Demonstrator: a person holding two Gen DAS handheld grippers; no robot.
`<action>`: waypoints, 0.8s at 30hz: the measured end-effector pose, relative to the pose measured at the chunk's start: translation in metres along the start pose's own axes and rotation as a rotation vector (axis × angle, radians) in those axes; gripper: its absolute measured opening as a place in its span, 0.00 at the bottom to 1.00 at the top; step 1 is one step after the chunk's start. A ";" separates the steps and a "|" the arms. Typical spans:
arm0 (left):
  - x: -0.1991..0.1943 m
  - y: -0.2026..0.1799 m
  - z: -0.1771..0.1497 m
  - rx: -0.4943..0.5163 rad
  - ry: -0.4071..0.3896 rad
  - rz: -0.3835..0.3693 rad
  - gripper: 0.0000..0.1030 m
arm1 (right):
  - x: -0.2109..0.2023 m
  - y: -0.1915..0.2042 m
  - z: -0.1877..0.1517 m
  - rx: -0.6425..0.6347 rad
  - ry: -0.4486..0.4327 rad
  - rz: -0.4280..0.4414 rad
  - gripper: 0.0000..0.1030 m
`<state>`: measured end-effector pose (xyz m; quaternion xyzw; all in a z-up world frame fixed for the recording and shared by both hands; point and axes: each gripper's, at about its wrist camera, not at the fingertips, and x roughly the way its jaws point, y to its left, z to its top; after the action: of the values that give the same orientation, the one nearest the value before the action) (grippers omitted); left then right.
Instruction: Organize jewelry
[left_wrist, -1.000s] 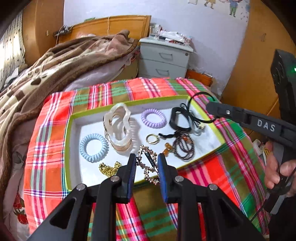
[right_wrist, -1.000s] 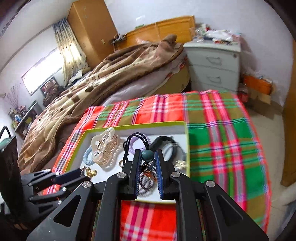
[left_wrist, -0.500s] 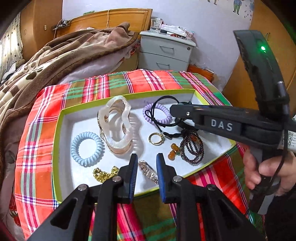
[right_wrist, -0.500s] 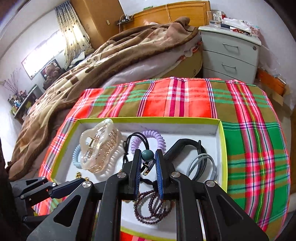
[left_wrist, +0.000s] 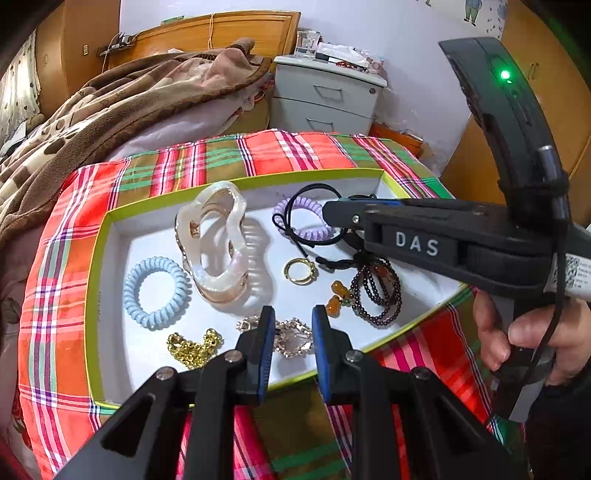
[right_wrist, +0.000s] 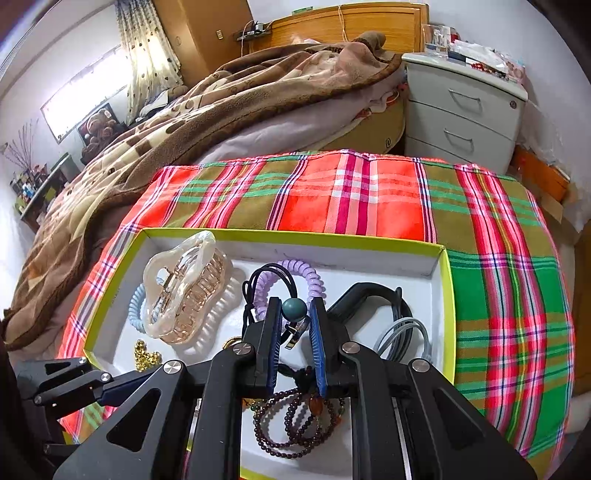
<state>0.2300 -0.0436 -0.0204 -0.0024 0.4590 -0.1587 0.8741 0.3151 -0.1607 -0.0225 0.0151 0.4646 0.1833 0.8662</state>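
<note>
right claw (right_wrist: 293, 325), marked "das", grips a green bead (right_wrist: 293, 308); left claw (left_wrist: 293, 332) parted, empty.

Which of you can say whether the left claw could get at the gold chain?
Probably yes: the left claw is open just right of the gold chain, with nothing lying over it.

Tray (left_wrist: 96, 258) floor bare only by near-left corner and far wall. Hair claw (left_wrist: 214, 243) stands tall mid-left; right gripper (left_wrist: 328, 216) blocks right side.

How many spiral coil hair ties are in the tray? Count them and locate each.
2. A blue coil tie lies at the tray's left, beside the big clear claw clip; a purple coil tie lies toward the far side. Others may be hidden.
</note>
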 end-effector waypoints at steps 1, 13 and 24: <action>0.000 0.000 0.000 -0.001 0.001 -0.002 0.21 | 0.000 0.000 0.000 -0.004 -0.001 -0.004 0.15; -0.003 -0.004 0.000 0.004 0.000 -0.011 0.22 | -0.007 -0.001 -0.002 -0.012 -0.026 -0.038 0.26; -0.013 -0.010 -0.003 0.000 -0.008 -0.001 0.32 | -0.027 -0.001 -0.007 0.001 -0.066 -0.053 0.27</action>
<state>0.2178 -0.0485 -0.0101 -0.0033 0.4554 -0.1592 0.8759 0.2962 -0.1711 -0.0051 0.0091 0.4363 0.1593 0.8856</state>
